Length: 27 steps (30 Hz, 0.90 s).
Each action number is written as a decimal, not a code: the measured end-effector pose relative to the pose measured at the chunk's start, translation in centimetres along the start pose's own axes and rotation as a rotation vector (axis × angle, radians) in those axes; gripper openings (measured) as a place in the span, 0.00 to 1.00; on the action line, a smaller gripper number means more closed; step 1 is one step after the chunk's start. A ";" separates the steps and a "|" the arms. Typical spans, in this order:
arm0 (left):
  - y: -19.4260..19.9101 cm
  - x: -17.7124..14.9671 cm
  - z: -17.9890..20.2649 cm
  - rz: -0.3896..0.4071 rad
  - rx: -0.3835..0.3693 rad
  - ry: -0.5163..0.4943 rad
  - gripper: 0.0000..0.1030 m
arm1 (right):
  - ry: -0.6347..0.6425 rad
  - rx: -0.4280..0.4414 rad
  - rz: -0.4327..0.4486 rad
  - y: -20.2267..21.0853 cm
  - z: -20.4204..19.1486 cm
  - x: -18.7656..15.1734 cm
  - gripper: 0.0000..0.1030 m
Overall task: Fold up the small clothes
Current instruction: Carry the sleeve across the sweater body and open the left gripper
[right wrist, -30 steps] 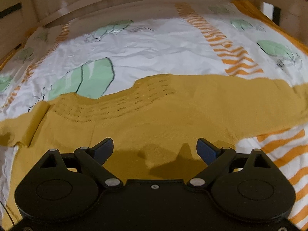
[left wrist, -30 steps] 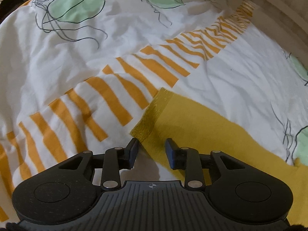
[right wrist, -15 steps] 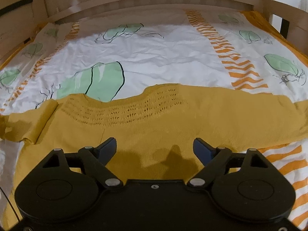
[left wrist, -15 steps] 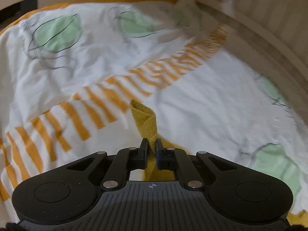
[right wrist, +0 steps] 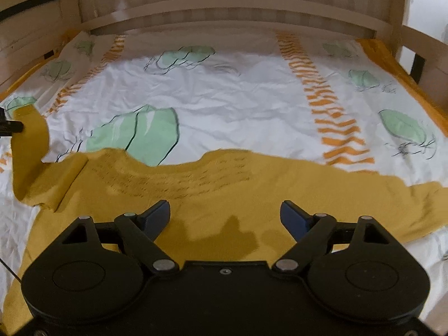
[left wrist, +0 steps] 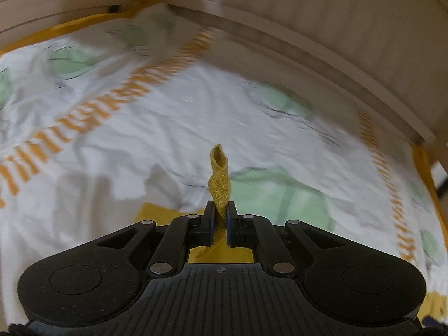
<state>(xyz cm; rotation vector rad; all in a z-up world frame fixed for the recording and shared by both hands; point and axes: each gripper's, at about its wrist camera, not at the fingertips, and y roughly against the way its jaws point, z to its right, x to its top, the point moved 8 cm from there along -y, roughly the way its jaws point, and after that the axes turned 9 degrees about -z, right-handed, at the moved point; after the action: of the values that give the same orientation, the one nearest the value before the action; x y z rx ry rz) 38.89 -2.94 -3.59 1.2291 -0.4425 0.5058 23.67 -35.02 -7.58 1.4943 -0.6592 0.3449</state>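
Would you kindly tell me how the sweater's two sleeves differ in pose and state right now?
The left sleeve is lifted off the bedsheet, while the right sleeve lies flat on it. The left sleeve's cuff is pinched in the left gripper; the right sleeve is held by nothing, since the right gripper hangs with jaws wide over the sweater's body. Both are mustard-yellow knit.

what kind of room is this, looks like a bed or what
Most likely a bedroom. A yellow sweater lies spread on a leaf-printed bedsheet, and a pale wooden bed frame with rails closes in the far end and both sides.
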 end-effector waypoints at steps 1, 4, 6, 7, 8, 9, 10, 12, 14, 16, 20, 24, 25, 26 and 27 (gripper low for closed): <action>-0.1 -0.3 1.4 -0.007 -0.017 -0.013 0.07 | -0.005 -0.010 0.006 0.3 0.5 0.2 0.84; -0.5 -1.1 5.7 -0.033 -0.064 -0.050 0.07 | -0.018 -0.048 0.019 0.9 2.2 0.7 0.84; -0.8 -1.8 8.6 -0.043 -0.078 -0.089 0.07 | -0.029 -0.072 0.029 1.4 3.3 1.2 0.84; -1.1 -2.2 9.7 -0.049 -0.082 -0.104 0.07 | -0.040 -0.084 0.037 1.7 4.0 1.4 0.84; -1.4 -2.6 11.0 -0.058 -0.091 -0.119 0.07 | -0.053 -0.092 0.045 1.9 4.6 1.6 0.84; -1.6 -3.2 12.3 -0.068 -0.102 -0.132 0.07 | -0.066 -0.097 0.051 2.2 5.2 1.8 0.84; -1.9 -3.8 13.5 -0.077 -0.112 -0.144 0.07 | -0.084 -0.101 0.058 2.5 5.9 2.0 0.84; -2.4 -4.9 15.9 -0.091 -0.127 -0.169 0.07 | -0.111 -0.105 0.064 2.8 7.1 2.2 0.84; -3.2 -6.4 18.3 -0.114 -0.141 -0.197 0.07 | -0.139 -0.118 0.066 2.9 8.2 2.3 0.84; -3.7 -7.7 20.5 -0.137 -0.159 -0.224 0.07 | -0.164 -0.135 0.065 3.0 9.3 2.3 0.84; -5.0 -9.7 23.2 -0.185 -0.165 -0.271 0.08 | -0.214 -0.132 0.058 3.0 10.9 2.3 0.84; -5.2 -10.8 24.8 -0.216 -0.180 -0.344 0.09 | -0.238 -0.135 0.060 3.2 11.7 2.3 0.84; -5.0 -11.0 25.3 -0.215 -0.189 -0.359 0.09 | -0.240 -0.140 0.062 3.3 11.8 2.3 0.84; -4.9 -11.1 25.5 -0.213 -0.198 -0.370 0.10 | -0.245 -0.146 0.065 3.4 12.0 2.4 0.84; -4.6 -11.2 25.7 -0.210 -0.210 -0.379 0.11 | -0.250 -0.150 0.067 3.5 12.2 2.3 0.84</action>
<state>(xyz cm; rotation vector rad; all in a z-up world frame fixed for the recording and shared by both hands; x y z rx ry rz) 31.30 -30.12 -6.40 1.1521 -0.6603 0.0414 21.09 -47.12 -4.04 1.3857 -0.9155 0.1566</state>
